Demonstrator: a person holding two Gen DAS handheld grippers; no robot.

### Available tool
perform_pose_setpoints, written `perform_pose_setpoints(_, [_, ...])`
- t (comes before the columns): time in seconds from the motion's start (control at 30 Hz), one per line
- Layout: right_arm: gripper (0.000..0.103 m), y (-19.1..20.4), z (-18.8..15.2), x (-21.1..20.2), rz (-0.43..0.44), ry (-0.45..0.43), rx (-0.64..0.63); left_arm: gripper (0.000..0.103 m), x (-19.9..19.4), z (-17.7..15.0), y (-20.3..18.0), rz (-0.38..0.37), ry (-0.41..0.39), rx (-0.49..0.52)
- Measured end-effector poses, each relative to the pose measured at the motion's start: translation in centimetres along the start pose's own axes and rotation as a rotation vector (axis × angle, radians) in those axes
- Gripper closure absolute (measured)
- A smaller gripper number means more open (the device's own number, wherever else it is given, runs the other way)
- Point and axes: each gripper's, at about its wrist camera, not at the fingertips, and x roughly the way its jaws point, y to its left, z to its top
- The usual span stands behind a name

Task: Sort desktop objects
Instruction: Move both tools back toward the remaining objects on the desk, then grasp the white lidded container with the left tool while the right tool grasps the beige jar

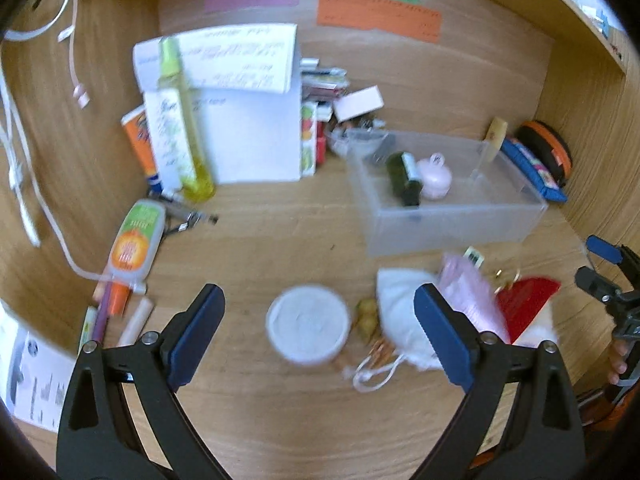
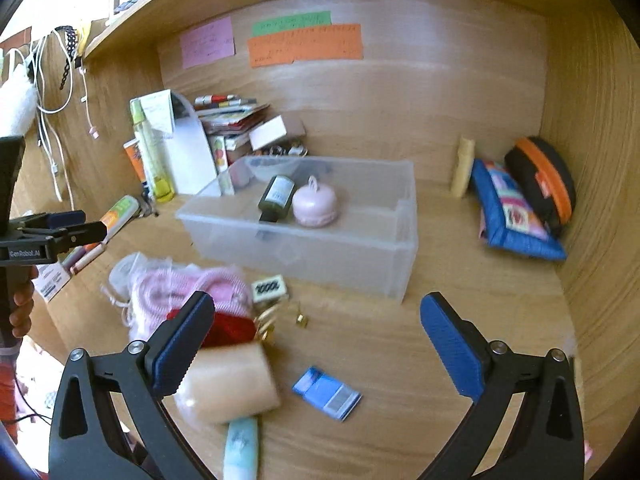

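My left gripper [image 1: 320,316] is open over the wooden desk, and a round white lid [image 1: 307,324] lies in the gap between its fingers, untouched. A white face mask [image 1: 400,312], a pink pouch [image 1: 468,292] and a red item [image 1: 524,300] lie just to its right. My right gripper [image 2: 318,320] is open with nothing between its pads. A beige cylinder [image 2: 228,384] lies by its left finger, and a blue packet [image 2: 326,392] rests on the desk below the gap. The clear bin [image 2: 392,216] behind holds a dark green bottle [image 2: 276,196] and a pink round case [image 2: 316,204].
At the back left stand a tall yellow bottle [image 1: 184,120], white papers [image 1: 248,132] and tubes [image 1: 136,240]; cables [image 1: 24,184] hang on the left wall. A blue pouch [image 2: 512,216] and a black-and-orange case [image 2: 544,180] lean in the right corner. A pale blue tube [image 2: 240,448] lies near the front edge.
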Motion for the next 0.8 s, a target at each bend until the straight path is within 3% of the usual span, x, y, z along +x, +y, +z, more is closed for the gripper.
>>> perform_pose_setpoints(0.37, [0.000,1.5,-3.5,1.0,0.078,0.094,0.032,0.006,2.4,-3.8,1.5,-0.031,0.099,-0.056])
perform_pose_setpoints(0.57, [0.000,2.4,-4.1,1.8,0.129,0.126,0.018,0.006,4.1,-3.8,0.4,-0.065,0.123,-0.064])
perform_pose_setpoints(0.8, [0.002,3.8,-4.5,3.1,0.171,0.148,-0.029,0.007,6.3,-3.1,0.5,-0.016,0.135,-0.062])
